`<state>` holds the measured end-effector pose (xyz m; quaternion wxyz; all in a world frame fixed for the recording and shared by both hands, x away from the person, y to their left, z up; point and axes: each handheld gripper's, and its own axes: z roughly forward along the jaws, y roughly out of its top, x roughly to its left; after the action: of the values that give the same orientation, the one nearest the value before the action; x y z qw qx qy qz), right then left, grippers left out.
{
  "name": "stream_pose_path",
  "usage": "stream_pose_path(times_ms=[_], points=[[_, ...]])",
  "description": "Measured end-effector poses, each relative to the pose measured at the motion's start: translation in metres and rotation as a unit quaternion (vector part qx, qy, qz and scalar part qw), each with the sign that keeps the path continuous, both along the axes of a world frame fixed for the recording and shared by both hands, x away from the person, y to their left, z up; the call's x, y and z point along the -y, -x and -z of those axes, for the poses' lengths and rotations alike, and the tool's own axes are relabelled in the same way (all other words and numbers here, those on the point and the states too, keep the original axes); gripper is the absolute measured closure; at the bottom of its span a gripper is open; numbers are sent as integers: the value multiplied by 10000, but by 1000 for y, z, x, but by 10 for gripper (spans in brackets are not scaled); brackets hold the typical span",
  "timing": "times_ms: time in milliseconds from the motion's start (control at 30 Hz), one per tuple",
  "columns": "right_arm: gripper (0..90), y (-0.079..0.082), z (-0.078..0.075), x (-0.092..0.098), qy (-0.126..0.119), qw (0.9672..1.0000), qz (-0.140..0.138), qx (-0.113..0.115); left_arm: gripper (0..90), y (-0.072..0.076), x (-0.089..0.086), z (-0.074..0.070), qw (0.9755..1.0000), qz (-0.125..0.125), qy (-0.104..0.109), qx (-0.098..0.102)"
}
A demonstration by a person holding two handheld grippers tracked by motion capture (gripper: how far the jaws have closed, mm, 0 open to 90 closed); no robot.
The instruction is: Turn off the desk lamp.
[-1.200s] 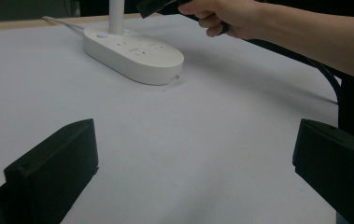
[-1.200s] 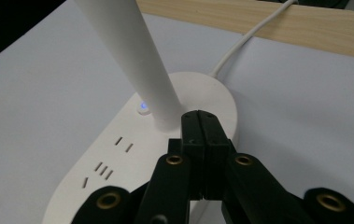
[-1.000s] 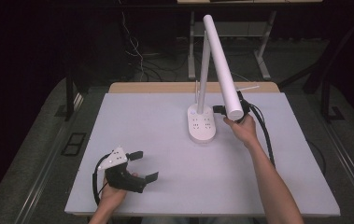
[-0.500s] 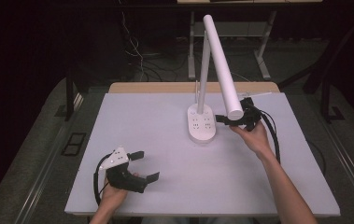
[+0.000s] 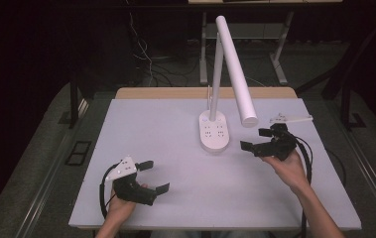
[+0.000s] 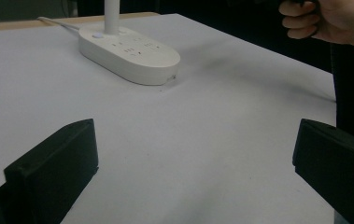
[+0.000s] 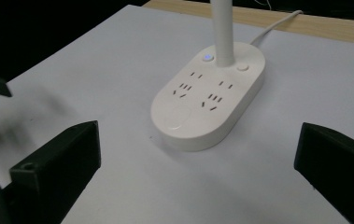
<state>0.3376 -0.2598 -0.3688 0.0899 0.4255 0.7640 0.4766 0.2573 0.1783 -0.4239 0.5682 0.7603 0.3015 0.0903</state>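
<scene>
White desk lamp [image 5: 227,84] with an oval base [image 5: 214,133] stands on the pale grey tabletop [image 5: 175,139], a little toward twelve o'clock from its centre. Socket holes dot the base's top, a thin white stem rises from its far end, and a long white tube-shaped head slants down toward four o'clock. A white cord [image 7: 277,23] runs from the base toward the far wooden edge.

At three o'clock from the base, a person's right hand [image 5: 287,166] holds the black right tool [image 5: 260,139] just above the tabletop, jaws wide apart and gripping nothing, pointed at the base. Its grey three-cornered plate [image 5: 289,118] sits beside it.

At seven o'clock, near the front edge and well apart from the lamp, the left hand [image 5: 121,206] holds the left tool [image 5: 153,176], jaws likewise spread wide and empty.
</scene>
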Motion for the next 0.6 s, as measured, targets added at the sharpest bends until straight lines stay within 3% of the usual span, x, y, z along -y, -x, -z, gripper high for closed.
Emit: stream_pose_path(times_ms=[300, 500, 600], points=[[5, 35, 6, 17, -176, 9998, 13, 96, 0, 0, 0, 0, 10000, -4, -26, -7], [5, 61, 22, 29, -291, 9994, 144, 137, 0, 0, 1, 1, 10000, -33, -64, -14], [5, 67, 27, 31, -209, 9995, 181, 120, 0, 0, 1, 0, 10000, -34, -52, -7]])
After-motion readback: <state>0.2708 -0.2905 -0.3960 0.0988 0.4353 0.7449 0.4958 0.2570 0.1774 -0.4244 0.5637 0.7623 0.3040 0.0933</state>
